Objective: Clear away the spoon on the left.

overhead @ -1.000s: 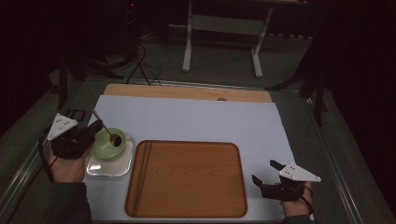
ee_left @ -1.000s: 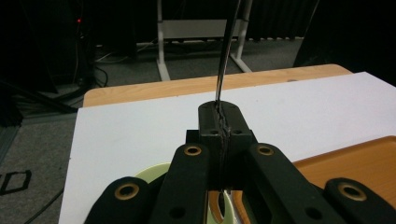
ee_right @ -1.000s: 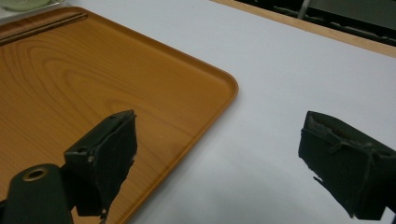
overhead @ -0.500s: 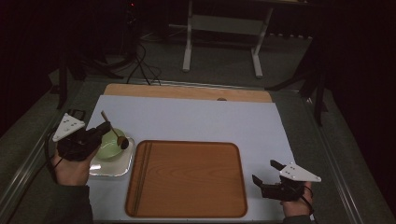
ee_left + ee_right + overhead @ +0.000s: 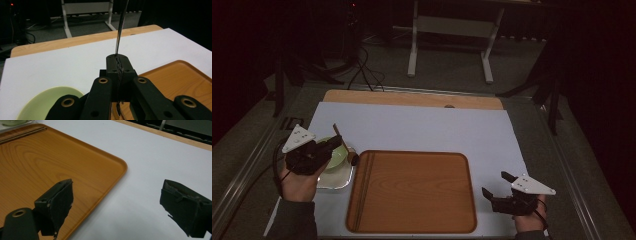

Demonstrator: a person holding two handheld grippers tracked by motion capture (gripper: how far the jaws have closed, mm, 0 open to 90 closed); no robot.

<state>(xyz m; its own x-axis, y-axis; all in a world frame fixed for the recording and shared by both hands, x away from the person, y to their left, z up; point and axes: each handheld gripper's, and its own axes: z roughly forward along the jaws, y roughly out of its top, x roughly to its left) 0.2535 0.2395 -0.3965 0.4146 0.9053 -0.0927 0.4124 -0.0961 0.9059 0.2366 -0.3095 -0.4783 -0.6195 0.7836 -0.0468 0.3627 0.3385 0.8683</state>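
My left gripper is shut on a thin spoon, whose handle sticks up and away while its dark end hangs by the left rim of the wooden tray. In the left gripper view the jaws clamp the spoon edge-on, above a pale green bowl. That bowl sits on a small shiny square dish. Near the tray's right front corner my right gripper rests on the white mat. In its own view the right gripper is open with nothing between its pads.
A white mat covers the table, with a wooden strip along its far edge. Thin dark lines run along the tray's left side. A metal rail borders the table at left. Stand legs and cables lie on the floor beyond.
My left gripper has carried the spoon to the right, out of the green bowl towards the tray's left rim. The right gripper has not moved.
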